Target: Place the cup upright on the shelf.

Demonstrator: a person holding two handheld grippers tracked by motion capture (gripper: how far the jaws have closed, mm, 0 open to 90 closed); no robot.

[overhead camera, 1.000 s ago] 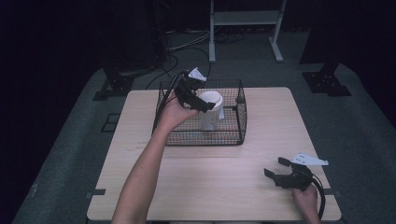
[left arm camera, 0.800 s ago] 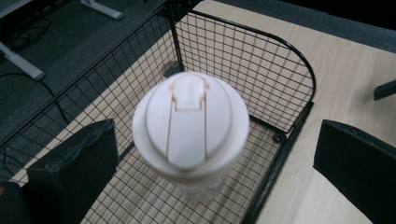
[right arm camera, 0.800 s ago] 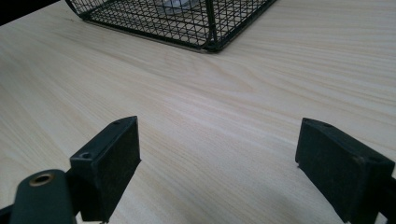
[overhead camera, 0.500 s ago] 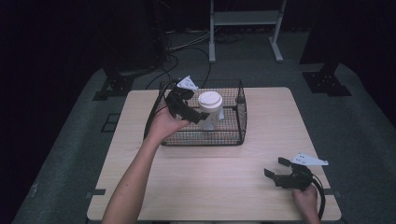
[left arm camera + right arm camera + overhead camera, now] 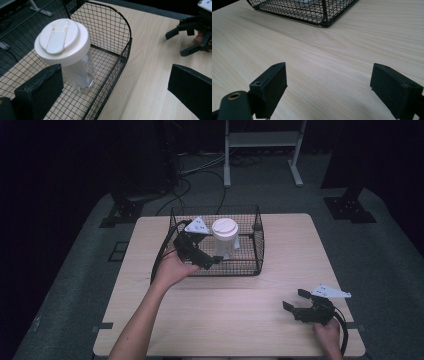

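Clear plastic cup (image 5: 80,72) with a round cream-white lid (image 5: 62,40) stands upright inside the black wire-mesh basket (image 5: 252,265), which sits on the far middle of the pale wooden table (image 5: 240,305). No brand, label or writing can be read on the cup or its lid; the lid bears only a raised moulded strip across its top, and the cup wall is too blurred to tell whether anything is printed there.

The left claw (image 5: 212,261) hangs at the basket's near-left side, its jaws spread wide apart and holding nothing. In the left gripper view one jaw sits just in front of the cup, inside the basket, and the other lies outside over the table. A second ago this claw was up against the cup at lid height; it has since drawn back toward the person and the cup stands free.

The right claw (image 5: 296,301) rests near the table's near-right corner, jaws apart and empty, in the same place as before.
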